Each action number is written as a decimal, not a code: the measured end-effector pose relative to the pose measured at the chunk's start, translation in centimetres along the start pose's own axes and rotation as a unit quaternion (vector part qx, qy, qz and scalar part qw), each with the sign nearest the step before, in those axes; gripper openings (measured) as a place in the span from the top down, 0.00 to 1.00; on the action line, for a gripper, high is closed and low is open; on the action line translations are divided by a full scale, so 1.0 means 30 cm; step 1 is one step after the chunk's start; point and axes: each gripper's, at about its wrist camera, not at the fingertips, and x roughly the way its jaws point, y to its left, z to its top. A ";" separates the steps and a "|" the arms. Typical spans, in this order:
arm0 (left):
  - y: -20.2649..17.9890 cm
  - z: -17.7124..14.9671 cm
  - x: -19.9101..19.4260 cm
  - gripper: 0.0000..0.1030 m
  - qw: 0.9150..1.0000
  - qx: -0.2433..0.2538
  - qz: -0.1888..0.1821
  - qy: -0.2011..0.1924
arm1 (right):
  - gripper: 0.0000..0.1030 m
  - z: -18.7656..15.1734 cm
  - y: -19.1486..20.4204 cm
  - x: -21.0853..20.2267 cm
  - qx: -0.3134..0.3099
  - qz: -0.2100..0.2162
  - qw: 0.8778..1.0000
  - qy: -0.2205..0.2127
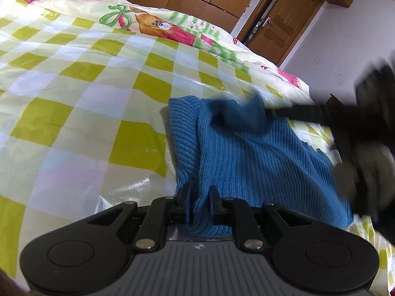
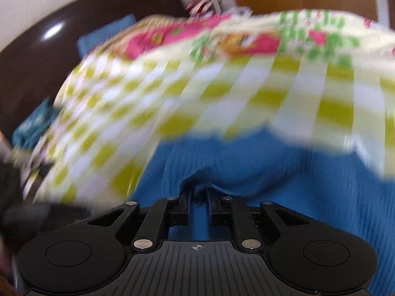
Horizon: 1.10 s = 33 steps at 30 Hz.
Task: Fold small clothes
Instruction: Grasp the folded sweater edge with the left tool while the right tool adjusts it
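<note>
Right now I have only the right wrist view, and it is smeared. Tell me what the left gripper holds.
Observer: The left gripper is clamped on the near edge of the blue sweater.
Operator: Report the far corner.
Observer: It looks lifted off the checked bedspread, pinched by the right gripper.
Operator: Give me the ribbed band's side.
Observer: The ribbed band runs along the sweater's left edge in the left wrist view.

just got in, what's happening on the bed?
A person with a claw in each hand is folding a blue knit sweater on the checked bedspread. The left claw grips the sweater's near edge. The right claw pinches another fold of it, its view heavily blurred.
</note>
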 end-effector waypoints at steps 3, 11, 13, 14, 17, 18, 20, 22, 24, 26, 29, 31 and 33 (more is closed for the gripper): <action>0.006 -0.010 -0.007 0.71 1.000 -0.008 -0.005 0.002 | 0.72 0.119 -0.045 0.040 0.061 -0.001 0.996 -0.057; -0.005 -0.044 -0.046 0.71 1.000 -0.006 -0.006 0.002 | 0.68 0.104 -0.054 -0.096 0.070 -0.049 0.991 -0.107; -0.008 -0.051 -0.058 0.71 1.000 -0.004 -0.003 -0.002 | 0.64 0.005 -0.083 -0.217 0.074 -0.084 0.988 -0.108; -0.008 -0.052 -0.060 0.71 1.000 -0.005 -0.002 -0.003 | 0.64 -0.036 -0.102 -0.268 0.078 -0.106 0.985 -0.110; -0.016 -0.049 -0.064 0.72 1.000 -0.004 0.005 0.000 | 0.64 -0.191 -0.156 -0.427 0.076 -0.182 0.974 -0.107; -0.021 -0.045 -0.063 0.72 1.000 -0.002 0.008 0.001 | 0.64 -0.237 -0.170 -0.477 0.072 -0.213 0.969 -0.108; -0.027 -0.028 -0.054 0.72 1.000 -0.009 0.013 -0.003 | 0.57 -0.320 -0.200 -0.561 0.085 -0.237 0.962 -0.104; -0.023 -0.006 -0.037 0.70 0.999 -0.025 0.018 -0.012 | 0.56 -0.373 -0.233 -0.592 0.099 -0.240 0.961 -0.092; -0.023 0.013 -0.016 0.65 0.999 -0.037 0.029 -0.023 | 0.56 -0.405 -0.276 -0.588 0.119 -0.240 0.959 -0.089; -0.045 0.026 0.009 0.62 0.998 -0.025 0.045 -0.024 | 0.56 -0.410 -0.323 -0.560 0.147 -0.224 0.960 -0.084; -0.088 0.031 0.051 0.63 0.998 0.010 0.067 -0.014 | 0.56 -0.388 -0.368 -0.502 0.159 -0.200 0.963 -0.086; -0.098 0.035 0.058 0.70 0.997 0.016 0.077 -0.004 | 0.61 -0.364 -0.394 -0.468 0.163 -0.198 0.963 -0.083; -0.097 0.039 0.029 0.74 0.996 0.010 0.085 -0.009 | 0.83 -0.364 -0.417 -0.468 0.178 -0.184 0.964 -0.078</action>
